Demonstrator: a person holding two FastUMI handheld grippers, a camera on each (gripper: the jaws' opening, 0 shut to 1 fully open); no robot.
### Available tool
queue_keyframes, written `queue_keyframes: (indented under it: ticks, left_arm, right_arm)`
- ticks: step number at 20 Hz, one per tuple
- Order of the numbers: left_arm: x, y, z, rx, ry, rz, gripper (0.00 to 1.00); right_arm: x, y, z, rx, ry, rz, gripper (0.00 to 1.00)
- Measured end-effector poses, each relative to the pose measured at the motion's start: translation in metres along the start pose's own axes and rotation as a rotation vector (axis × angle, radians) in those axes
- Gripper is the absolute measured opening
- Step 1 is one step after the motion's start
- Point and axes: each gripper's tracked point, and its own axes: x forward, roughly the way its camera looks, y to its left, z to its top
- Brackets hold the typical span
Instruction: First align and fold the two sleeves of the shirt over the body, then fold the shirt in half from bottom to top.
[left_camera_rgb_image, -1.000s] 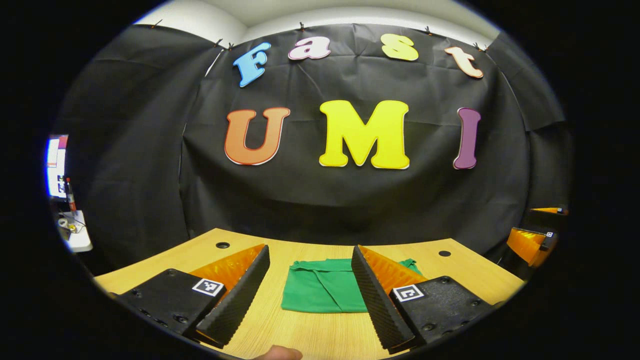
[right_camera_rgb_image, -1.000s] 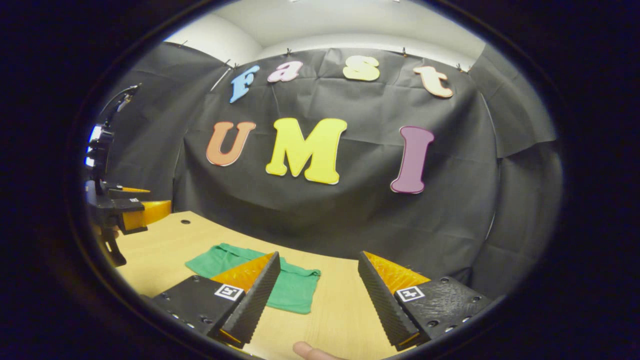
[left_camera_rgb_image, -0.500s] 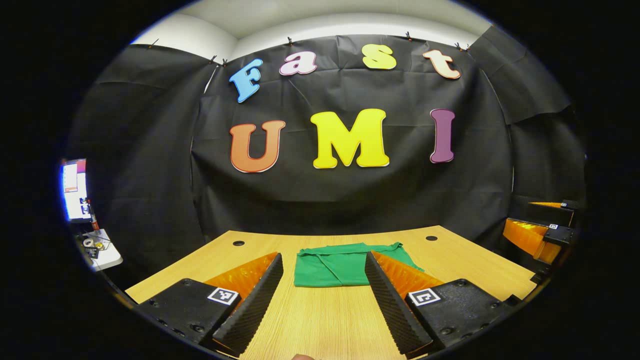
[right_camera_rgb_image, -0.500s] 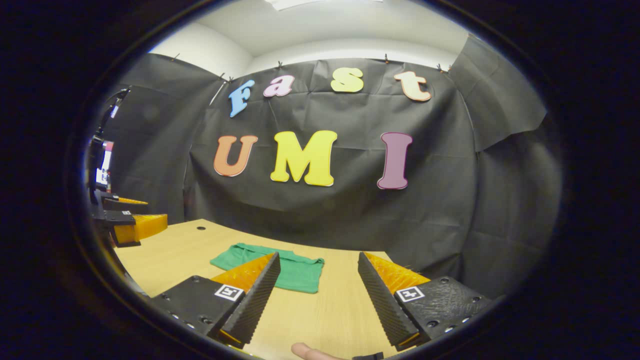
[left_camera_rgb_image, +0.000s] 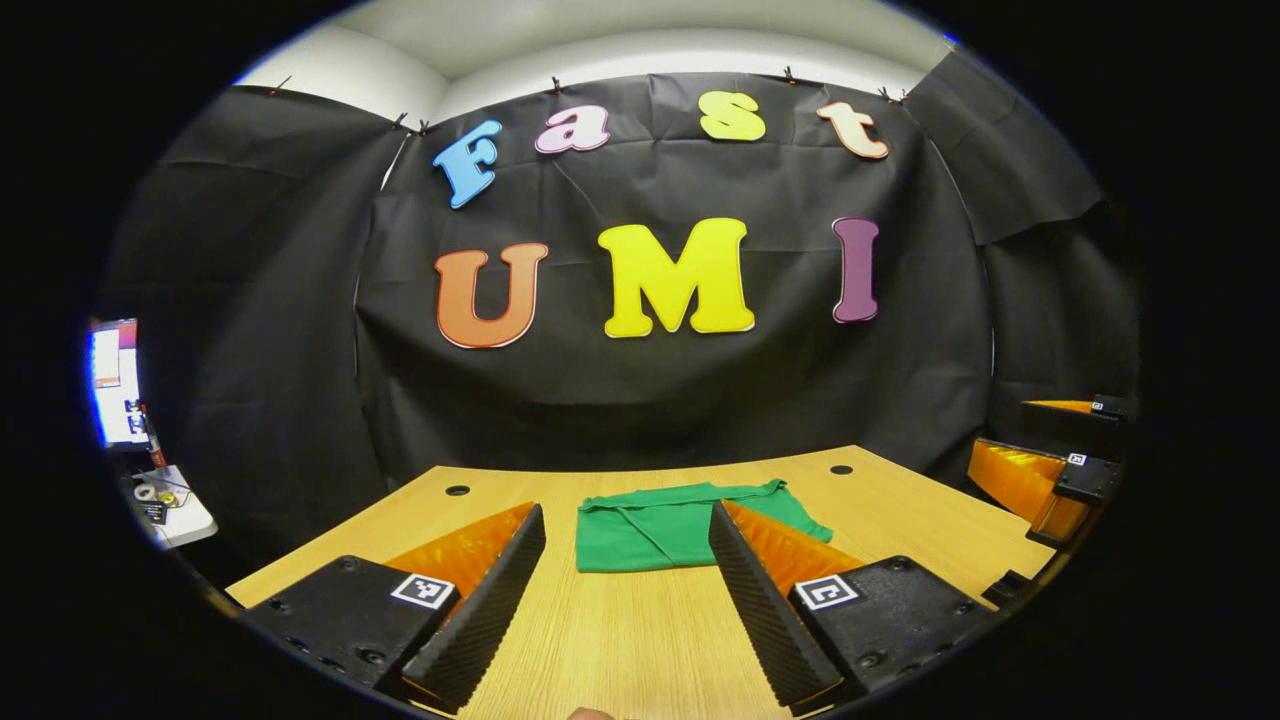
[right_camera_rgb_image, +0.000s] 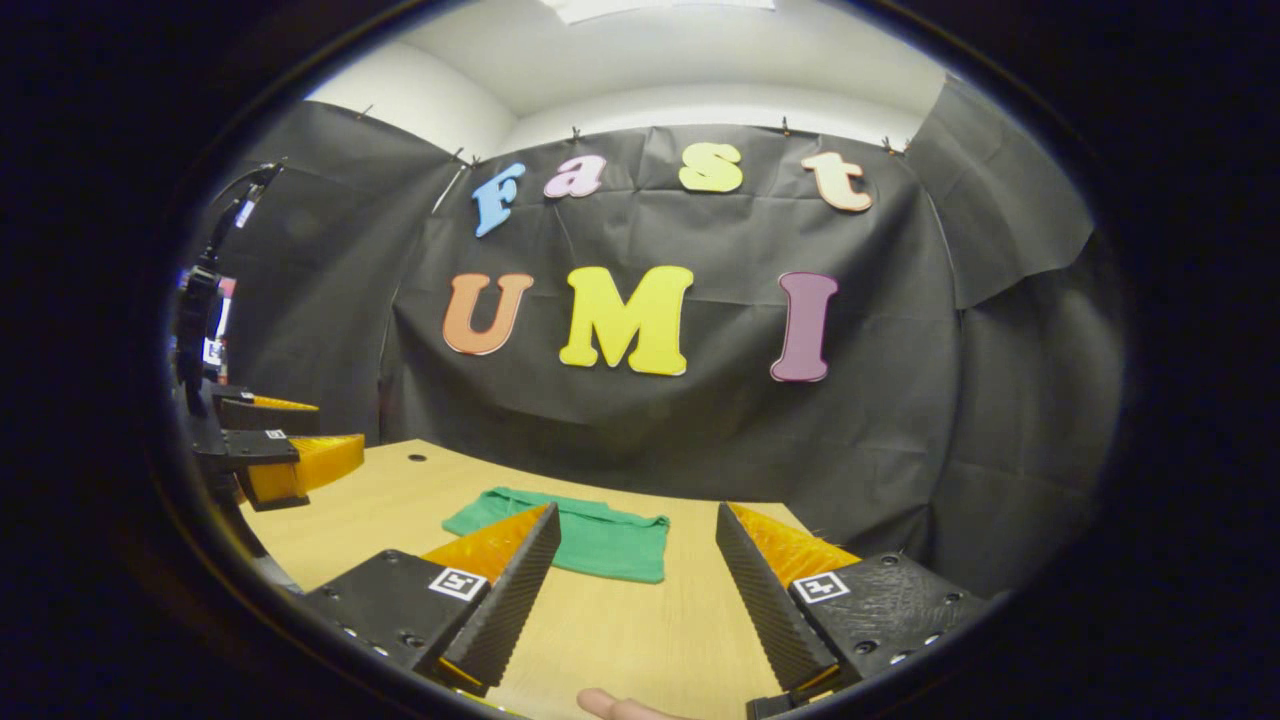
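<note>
the green shirt (left_camera_rgb_image: 660, 525) lies folded flat on the wooden table (left_camera_rgb_image: 620, 640), low in the middle of the left gripper view, beyond and between the spread fingers of the left gripper (left_camera_rgb_image: 628, 600), which holds nothing. in the right gripper view the shirt (right_camera_rgb_image: 590, 535) sits lower centre, partly behind the left finger of the right gripper (right_camera_rgb_image: 636, 600), also spread and empty, well apart from the cloth.

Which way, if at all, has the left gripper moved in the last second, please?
Yes. The left gripper has drawn back from the green shirt: more bare table now lies before the shirt's near edge, between the open jaws.
</note>
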Motion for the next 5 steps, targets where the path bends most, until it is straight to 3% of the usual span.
queue_keyframes:
  ticks: [5]
  left_arm:
    - [0.0021, -0.0053, -0.0055, -0.016, 0.019, -0.021, 1.0]
  right_arm:
    - [-0.0039, 0.0084, 0.0045, -0.024, -0.016, 0.016, 0.96]
